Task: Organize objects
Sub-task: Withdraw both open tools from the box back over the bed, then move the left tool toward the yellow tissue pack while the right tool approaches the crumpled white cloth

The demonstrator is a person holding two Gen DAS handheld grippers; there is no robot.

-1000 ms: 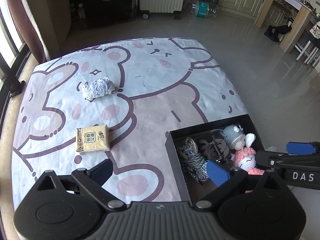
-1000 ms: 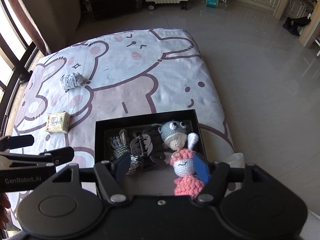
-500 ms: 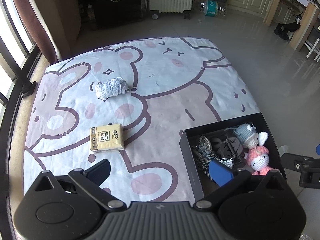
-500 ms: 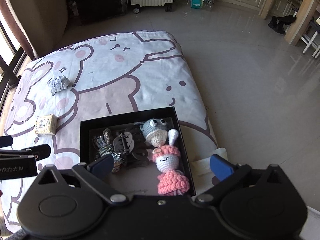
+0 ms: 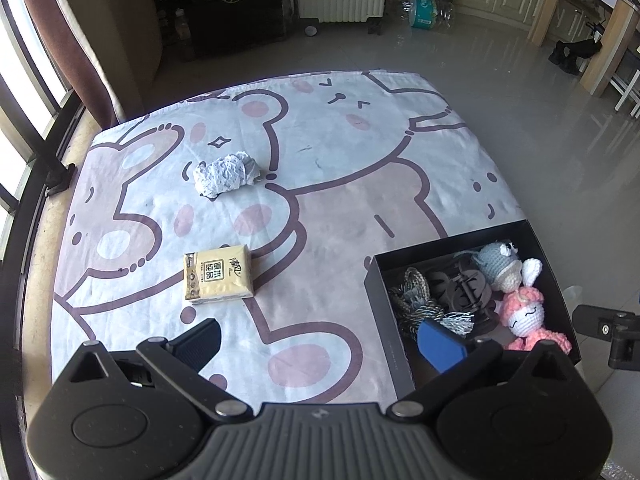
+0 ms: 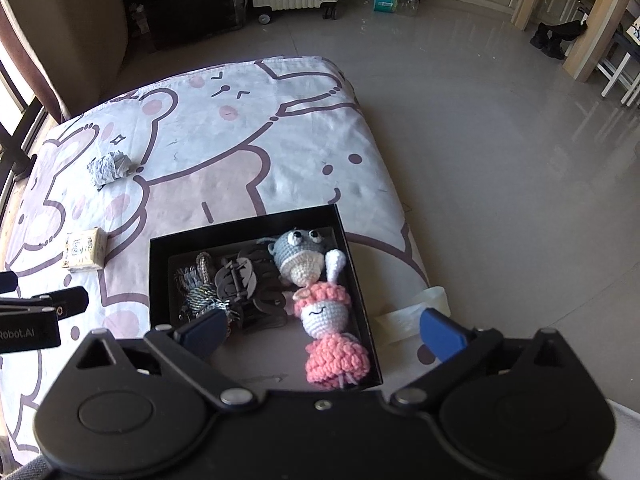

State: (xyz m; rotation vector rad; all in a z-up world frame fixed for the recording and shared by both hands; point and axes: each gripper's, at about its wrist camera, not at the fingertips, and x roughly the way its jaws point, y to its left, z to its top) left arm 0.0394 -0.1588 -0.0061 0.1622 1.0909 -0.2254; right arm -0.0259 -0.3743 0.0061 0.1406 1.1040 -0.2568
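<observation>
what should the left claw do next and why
Probably move the left claw forward over the tissue pack and close on it. The pack and the crumpled paper lie loose on the sheet, outside the black box, and this open, empty claw is nearest the pack.

A black box (image 6: 160, 280) holds a pink crochet doll (image 6: 332, 332), a grey crochet toy (image 6: 296, 256), dark hair clips (image 6: 236, 280) and a tasselled cord (image 6: 200, 288). A tissue pack (image 5: 218, 276) and crumpled paper (image 5: 226, 174) lie outside it, well apart.

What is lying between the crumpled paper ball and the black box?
Nothing: in the left wrist view, only bare cartoon-printed sheet lies between the paper ball and the black box. The tissue pack sits off to the side.
</observation>
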